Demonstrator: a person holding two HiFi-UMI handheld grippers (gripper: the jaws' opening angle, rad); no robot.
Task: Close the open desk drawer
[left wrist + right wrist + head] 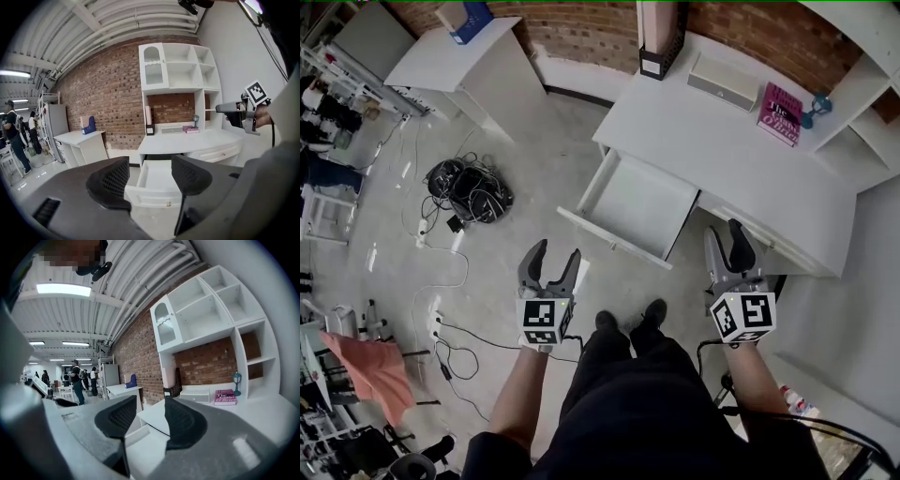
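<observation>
I am holding my left gripper [555,253] with jaws wide and empty, open drawer [637,202] showing ahead between them, right gripper [727,239] jaws gaping empty, table [722,141] edge lying ahead

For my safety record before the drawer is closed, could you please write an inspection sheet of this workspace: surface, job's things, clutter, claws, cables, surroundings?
Surface: white desk, top mostly bare.
Job's things: drawer pulled out of the desk; nothing seen inside.
Clutter: pink book, white box, black file holder and small teal ornament along the desk's back edge.
Claws: left claw open and empty, short of the drawer front; right claw open and empty, near the desk's front edge.
Cables: black cable bundle on the floor left of the drawer; white cords nearby.
Surroundings: brick wall, second white table, people far off.
</observation>
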